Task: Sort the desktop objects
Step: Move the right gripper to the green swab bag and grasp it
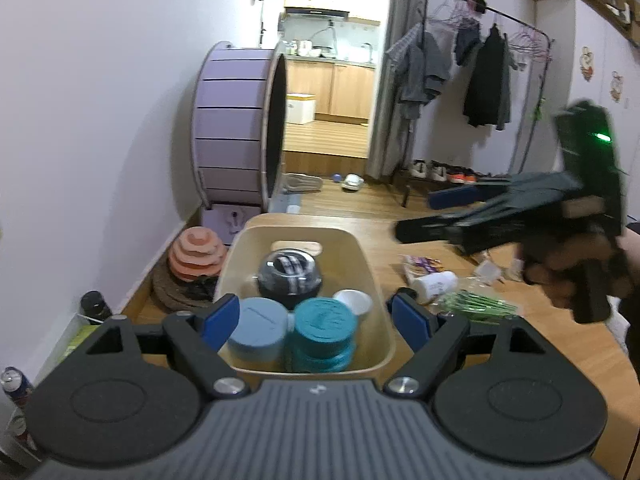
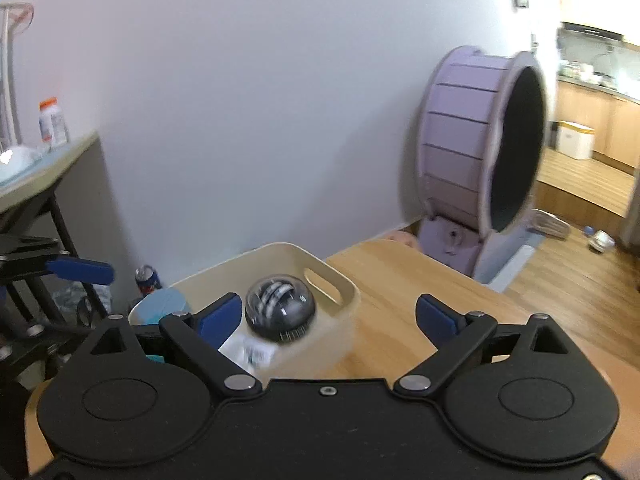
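Both the left gripper (image 1: 316, 322) and right gripper (image 2: 328, 318) hang released and empty above the beige bin (image 1: 372, 280) at lower centre of the desk (image 1: 560, 340), which holds a dark ball (image 1: 289, 276) and two round tins (image 1: 324, 320).

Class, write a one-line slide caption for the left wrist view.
Open left tongs above a bin holding a ball and tubs.

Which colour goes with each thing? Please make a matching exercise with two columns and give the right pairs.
Things:
1. round ball in the bin
2. stacked tubs
3. flat round tub
4. small cup

Colours:
A. white
B. teal
C. black and clear
D. pale blue

Pairs: 1-C, 2-B, 3-D, 4-A
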Available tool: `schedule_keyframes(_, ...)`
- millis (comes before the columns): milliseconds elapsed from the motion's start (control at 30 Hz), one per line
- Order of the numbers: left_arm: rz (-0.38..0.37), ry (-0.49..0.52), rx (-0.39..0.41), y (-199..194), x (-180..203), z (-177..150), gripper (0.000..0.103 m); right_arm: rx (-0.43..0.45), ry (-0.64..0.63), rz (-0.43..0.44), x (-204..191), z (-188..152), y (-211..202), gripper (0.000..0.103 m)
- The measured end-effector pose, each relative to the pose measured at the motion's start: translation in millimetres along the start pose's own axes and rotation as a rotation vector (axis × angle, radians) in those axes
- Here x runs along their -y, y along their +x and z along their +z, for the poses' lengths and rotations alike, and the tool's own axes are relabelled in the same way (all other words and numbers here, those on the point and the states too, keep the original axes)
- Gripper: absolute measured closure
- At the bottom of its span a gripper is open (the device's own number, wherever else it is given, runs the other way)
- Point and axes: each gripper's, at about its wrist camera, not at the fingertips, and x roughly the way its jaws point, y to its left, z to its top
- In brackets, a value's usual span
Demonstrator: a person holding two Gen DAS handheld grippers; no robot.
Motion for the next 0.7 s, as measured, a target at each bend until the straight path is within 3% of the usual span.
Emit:
schedule_keyframes(200,-0.09,0.019,-0.014,6.0,21.4,-3.1,0.02,0.096,0.121,-0.104,5.1,-40.2,-77.5,0.0)
schedule_keyframes(300,-0.148,0.022,-0.025,12.1,35.9,-5.6,0.02,0.105,0.155,-0.145,8.2,-61.6,-96.5,0.0)
schedule_keyframes(533,-0.206,0.079,-0.051,29.7,67.6,-12.9,0.02,0.075,0.124,-0.2,21.1,-90.1,-102.1,0.0)
schedule_keyframes(700,-0.243,0.108,-0.02,34.3,80.4,-18.2,0.02,0.053,0.05,-0.211,29.2,-97.1,-86.7,0.0)
